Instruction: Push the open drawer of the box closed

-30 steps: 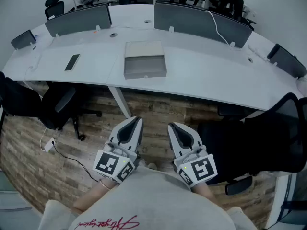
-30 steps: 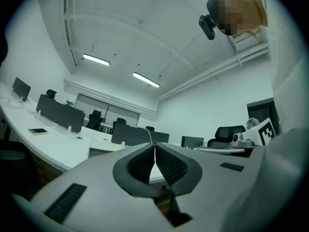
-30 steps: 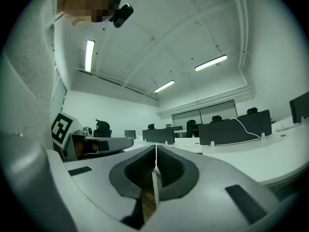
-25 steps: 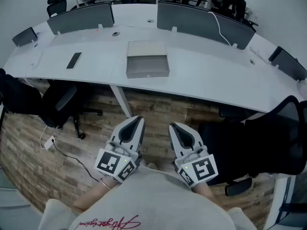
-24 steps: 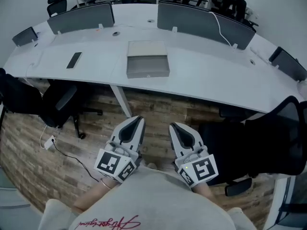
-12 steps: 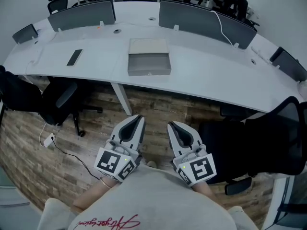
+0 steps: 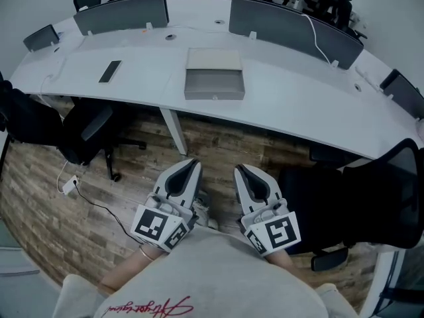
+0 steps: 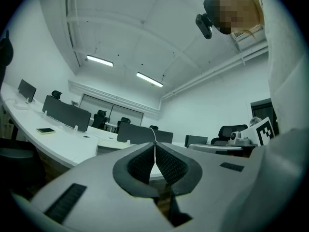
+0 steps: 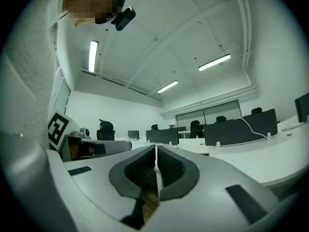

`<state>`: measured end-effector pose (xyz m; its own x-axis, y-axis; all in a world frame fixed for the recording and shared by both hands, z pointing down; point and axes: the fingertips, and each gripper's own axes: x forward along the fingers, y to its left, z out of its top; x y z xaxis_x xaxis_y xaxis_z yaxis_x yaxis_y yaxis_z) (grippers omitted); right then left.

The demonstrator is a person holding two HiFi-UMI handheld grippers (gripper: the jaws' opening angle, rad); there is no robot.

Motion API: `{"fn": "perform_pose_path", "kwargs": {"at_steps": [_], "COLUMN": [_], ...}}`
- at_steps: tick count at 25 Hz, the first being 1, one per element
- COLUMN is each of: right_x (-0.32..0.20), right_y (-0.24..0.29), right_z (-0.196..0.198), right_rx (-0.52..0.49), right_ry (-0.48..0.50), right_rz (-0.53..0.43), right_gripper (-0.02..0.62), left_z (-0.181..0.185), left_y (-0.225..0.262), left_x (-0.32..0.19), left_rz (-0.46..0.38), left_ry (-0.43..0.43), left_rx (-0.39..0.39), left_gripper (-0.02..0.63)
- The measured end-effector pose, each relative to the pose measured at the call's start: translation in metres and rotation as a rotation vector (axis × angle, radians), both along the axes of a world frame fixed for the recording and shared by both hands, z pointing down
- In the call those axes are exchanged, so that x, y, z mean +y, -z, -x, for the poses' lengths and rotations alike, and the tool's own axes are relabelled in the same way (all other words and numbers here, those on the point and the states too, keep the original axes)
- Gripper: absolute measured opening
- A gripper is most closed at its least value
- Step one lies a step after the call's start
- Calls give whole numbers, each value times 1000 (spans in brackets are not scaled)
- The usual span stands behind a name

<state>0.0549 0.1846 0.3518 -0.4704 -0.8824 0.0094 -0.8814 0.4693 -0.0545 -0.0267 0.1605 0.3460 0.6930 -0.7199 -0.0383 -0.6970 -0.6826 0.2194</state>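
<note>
A grey box (image 7: 213,59) sits on the curved white desk (image 7: 285,105), with its open drawer (image 7: 214,85) pulled out toward the desk's near edge. Both grippers are held low near my body, well short of the desk and over the wooden floor. My left gripper (image 7: 191,167) is shut with nothing in it, its jaws meeting at the tips (image 8: 154,146). Beside it, my right gripper (image 7: 241,171) is likewise shut and empty, jaws pressed together (image 9: 156,151). Neither touches the box.
A dark phone (image 7: 110,71) lies on the desk left of the box. Grey divider screens (image 7: 120,13) line the desk's far side. Black office chairs (image 7: 86,132) stand under the desk at left and at right (image 7: 361,201). A cable (image 7: 93,201) trails on the floor.
The view has shifted a little nearer the desk, so the box and drawer sit slightly lower and to the right in the head view. Both grippers have stayed shut and in the same pose.
</note>
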Motion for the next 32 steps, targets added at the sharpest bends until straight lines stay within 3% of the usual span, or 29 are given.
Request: {"fn": "perform_pose_path", "kwargs": {"at_steps": [19,32], "right_x": [-55,-147], "right_y": [-5,-8], "right_z": [2,-1], "right_rx": [-5,4], "right_ry": [-11,-51], "right_rz": [9,25], "right_gripper": [25,25], "left_z": [13,8], "left_y": [-8,0], "left_x": [-55,-155], "left_rz": [27,15], "left_ry": [34,-5], "left_rx": [17,26], "left_gripper": [18,18]}}
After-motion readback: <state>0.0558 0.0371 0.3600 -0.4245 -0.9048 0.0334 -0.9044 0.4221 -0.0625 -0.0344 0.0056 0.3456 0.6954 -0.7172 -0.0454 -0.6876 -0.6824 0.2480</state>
